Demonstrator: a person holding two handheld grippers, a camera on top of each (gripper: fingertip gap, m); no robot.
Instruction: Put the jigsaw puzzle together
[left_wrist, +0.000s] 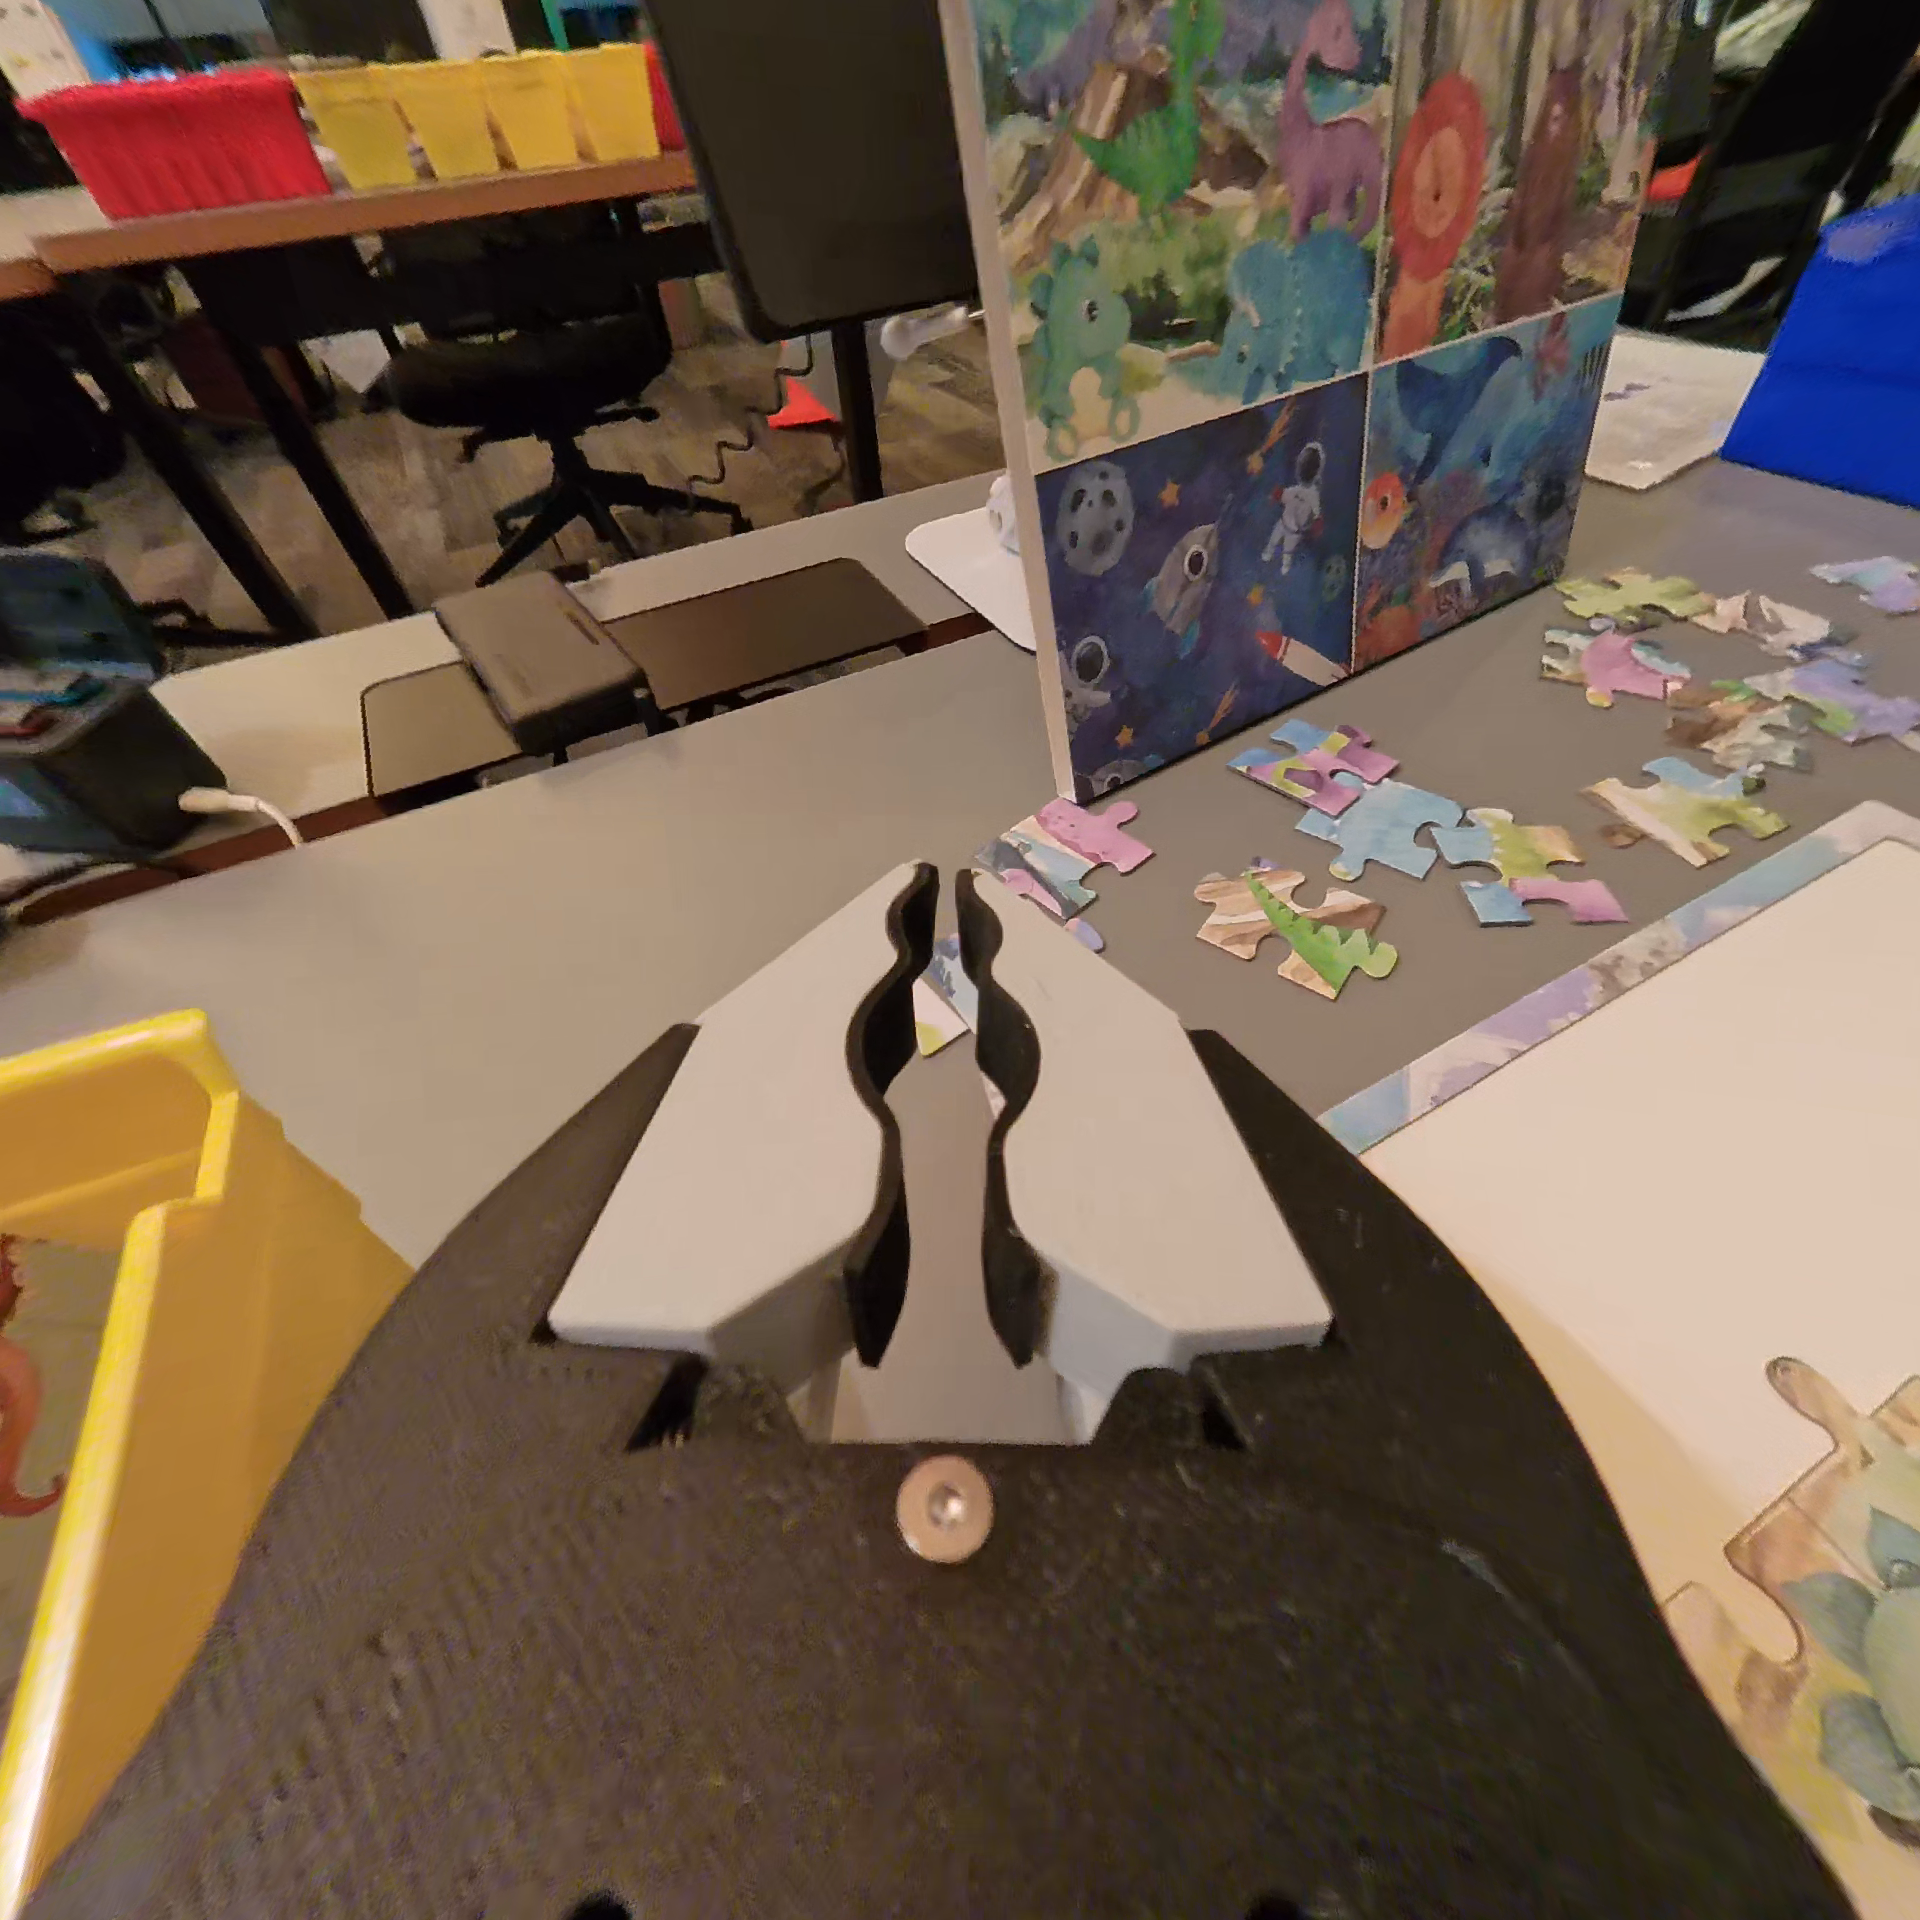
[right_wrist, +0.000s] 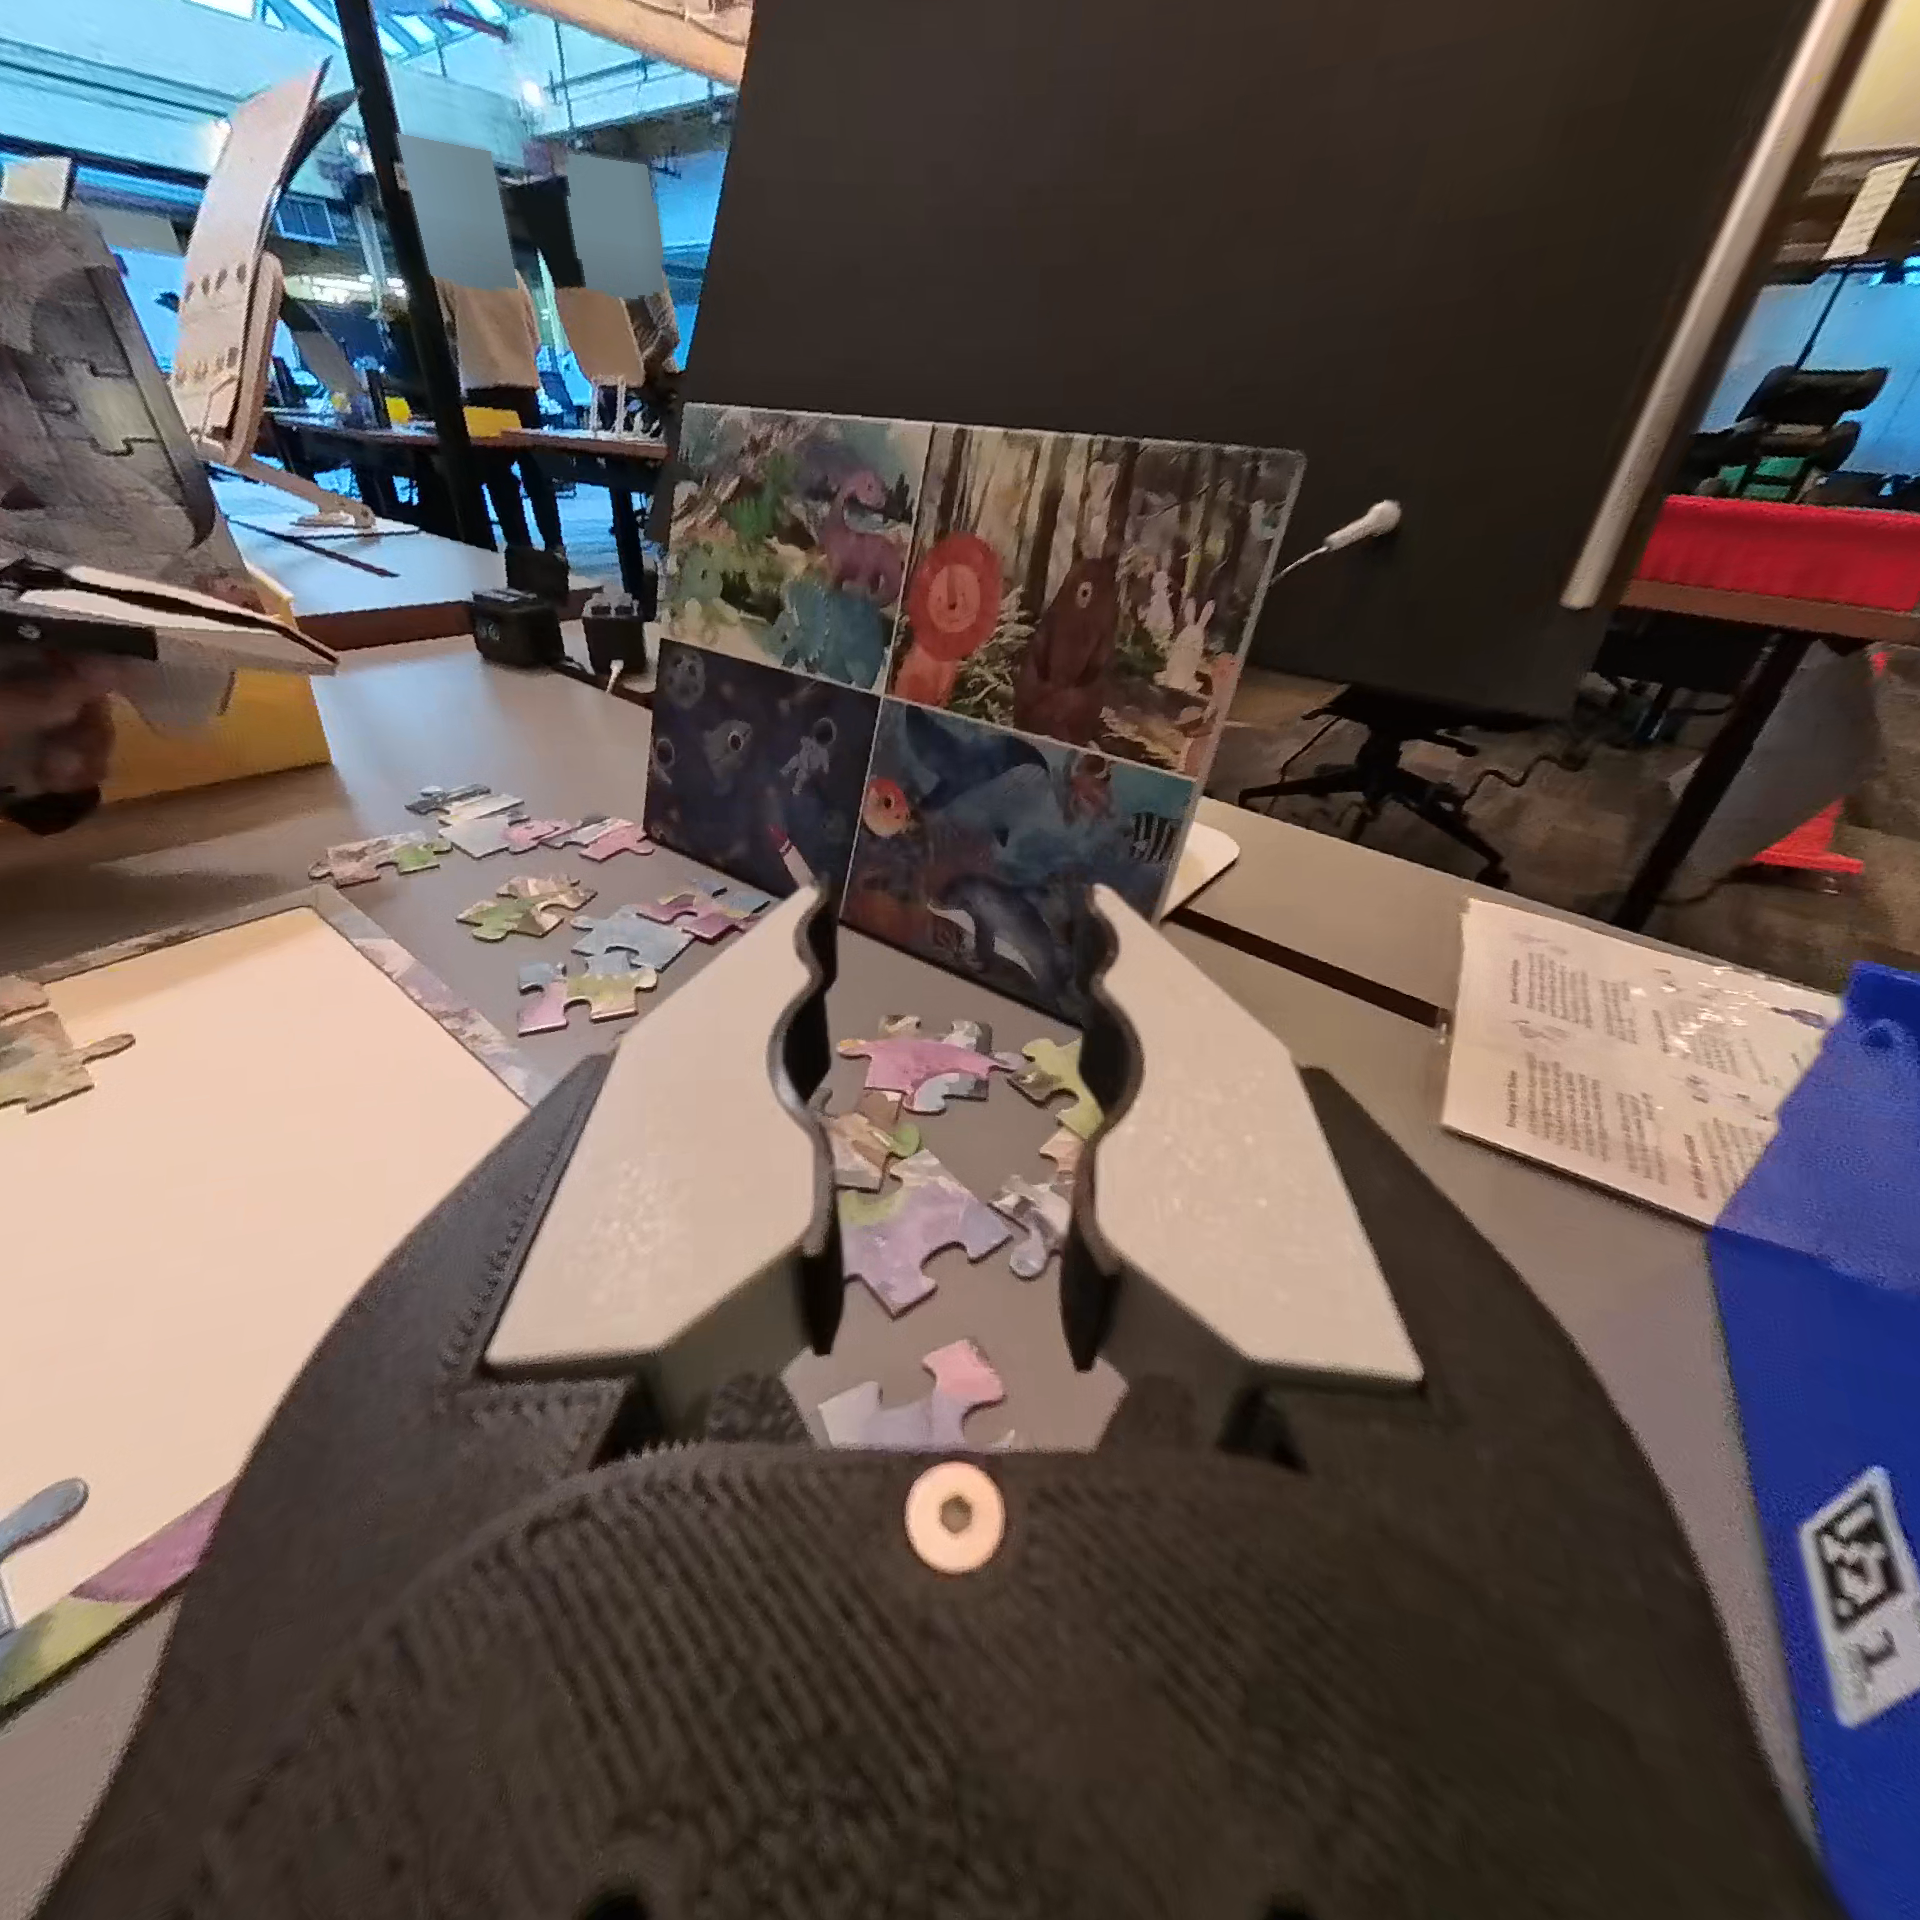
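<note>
My left gripper (left_wrist: 940, 878) hangs over the grey table, its jaws almost closed on a pale puzzle piece (left_wrist: 940, 997) that shows in the slit between them. From the right wrist view it sits far left (right_wrist: 208, 634), above the table. My right gripper (right_wrist: 961, 914) is open and empty, held over a cluster of loose pieces (right_wrist: 914, 1060). More loose pieces (left_wrist: 1299, 925) lie in front of the upright reference picture (left_wrist: 1299, 416). The white puzzle tray (left_wrist: 1662, 1091) has a few joined pieces (left_wrist: 1849, 1610) at its near corner.
A yellow bin (left_wrist: 125, 1299) stands at the left with a picture board in it. A blue box (right_wrist: 1829, 1351) and a printed leaflet (right_wrist: 1621, 1081) lie at the right. A dark panel (right_wrist: 1143, 260) rises behind the reference picture. A black device (left_wrist: 540, 665) sits beyond the table edge. Some 40 cm of space lies between my two pairs of fingers. The upright reference picture (left_wrist: 1299, 416) is about 25 cm from both grippers' fingertips. It turns up in the right wrist view (right_wrist: 812, 694) as well.
</note>
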